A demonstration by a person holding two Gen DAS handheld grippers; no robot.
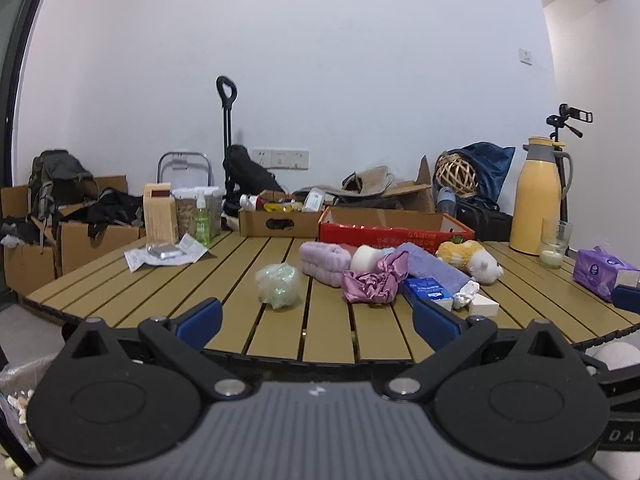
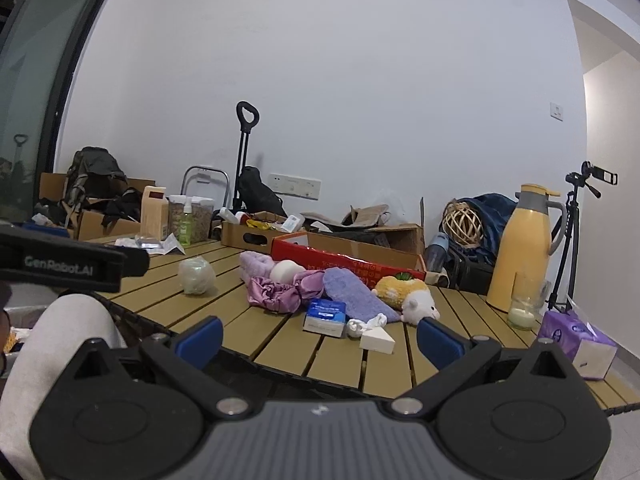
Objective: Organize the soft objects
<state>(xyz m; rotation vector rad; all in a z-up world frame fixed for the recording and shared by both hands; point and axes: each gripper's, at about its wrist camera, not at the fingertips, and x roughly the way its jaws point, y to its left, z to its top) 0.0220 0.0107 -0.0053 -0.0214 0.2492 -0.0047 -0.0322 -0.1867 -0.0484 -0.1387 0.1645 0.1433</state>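
Soft things lie in a cluster on the slatted wooden table [image 1: 280,332]: a pale green mesh puff [image 1: 278,285], a lilac fluffy roll [image 1: 323,263], a pink satin scrunchie [image 1: 376,280], a purple towel [image 1: 434,266], a yellow-white plush toy [image 1: 472,262] and a white sponge [image 1: 367,258]. The puff [image 2: 196,276], the scrunchie [image 2: 280,292], the towel [image 2: 356,294] and the plush [image 2: 408,296] also show in the right wrist view. My left gripper [image 1: 318,316] is open and empty at the table's near edge. My right gripper [image 2: 320,338] is open and empty, short of a blue tissue pack [image 2: 325,316].
A red-edged cardboard box [image 1: 394,234] sits behind the cluster. A yellow thermos [image 1: 536,208], a glass with a candle [image 1: 554,244] and a purple tissue pack [image 1: 604,272] stand at the right. A green bottle [image 1: 202,220] and a wooden box [image 1: 160,212] stand at the back left.
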